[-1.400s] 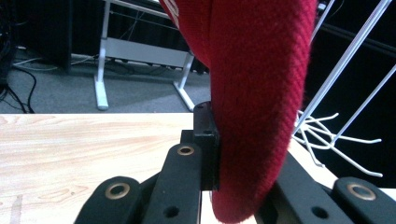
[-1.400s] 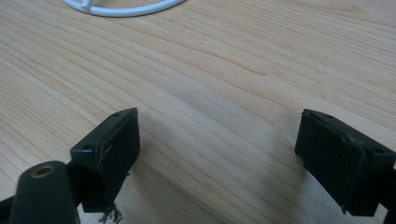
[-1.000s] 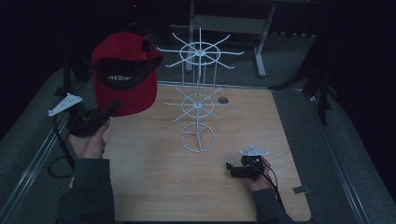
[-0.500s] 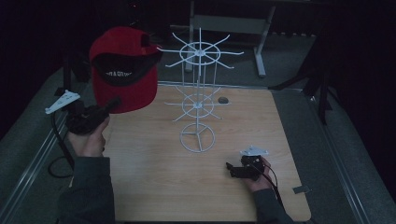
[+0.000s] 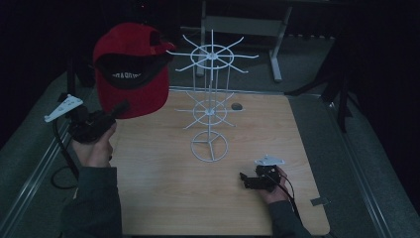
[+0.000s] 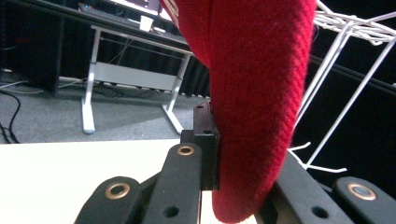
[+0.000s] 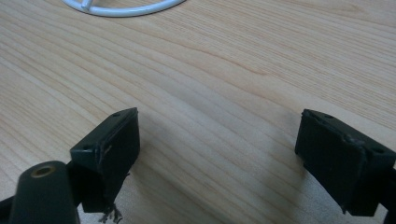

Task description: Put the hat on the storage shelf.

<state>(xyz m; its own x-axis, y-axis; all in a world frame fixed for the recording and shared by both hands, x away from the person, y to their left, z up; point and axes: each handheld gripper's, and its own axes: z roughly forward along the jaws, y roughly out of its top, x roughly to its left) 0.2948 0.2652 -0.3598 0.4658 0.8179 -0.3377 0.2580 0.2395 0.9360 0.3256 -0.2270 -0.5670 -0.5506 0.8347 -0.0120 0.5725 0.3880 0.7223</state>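
A red cap (image 5: 131,69) with a black underside hangs in the air at the left, above the table's left edge. My left gripper (image 5: 119,108) is shut on its brim, and in the left gripper view the red cloth (image 6: 252,102) is pinched between the black jaws. A white wire display rack (image 5: 210,99) with two tiers of spokes stands at the middle of the table, to the right of the cap. My right gripper (image 5: 245,179) rests low over the table at the front right, open, with bare wood (image 7: 219,140) between its jaws.
The wooden table (image 5: 163,198) has a small dark hole (image 5: 237,106) behind the rack. The rack's ring base (image 7: 121,7) lies just ahead of my right gripper. A grey metal frame (image 5: 242,27) stands beyond the table. A grey tab (image 5: 319,201) lies at the front right edge.
The left hand has carried the cap slightly to the left and a little up. The right gripper has stayed where it was.
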